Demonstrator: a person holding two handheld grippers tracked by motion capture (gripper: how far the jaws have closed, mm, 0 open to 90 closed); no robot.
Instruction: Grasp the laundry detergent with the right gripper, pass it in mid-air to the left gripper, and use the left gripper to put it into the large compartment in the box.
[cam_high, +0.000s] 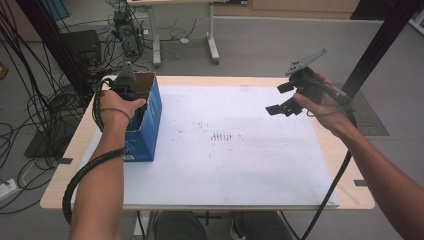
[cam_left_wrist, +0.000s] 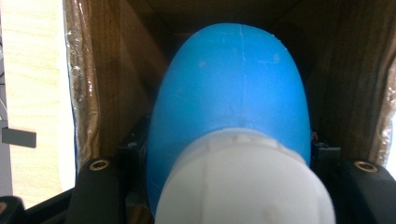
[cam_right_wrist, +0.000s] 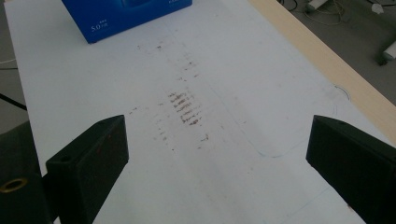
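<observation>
A blue cardboard box (cam_high: 147, 125) stands open-topped at the table's left, and my left gripper (cam_high: 125, 82) reaches down into it. In the left gripper view, a rounded blue object (cam_left_wrist: 233, 88) with a white cap (cam_left_wrist: 243, 182) sits between the black jaws, gripped on both sides, with the box's brown inner walls (cam_left_wrist: 107, 84) around it. My right gripper (cam_high: 277, 98) is held in the air over the table's right side, its jaws wide apart with nothing between them. Seen from the right gripper (cam_right_wrist: 219, 149), the blue box (cam_right_wrist: 126, 14) stands far ahead.
A white mat (cam_high: 225, 170) covers most of the wooden table (cam_high: 65, 165), with brown smudges (cam_high: 222, 136) near its middle. Black cables trail from both grippers. Cables, another table's legs and equipment stand on the floor behind.
</observation>
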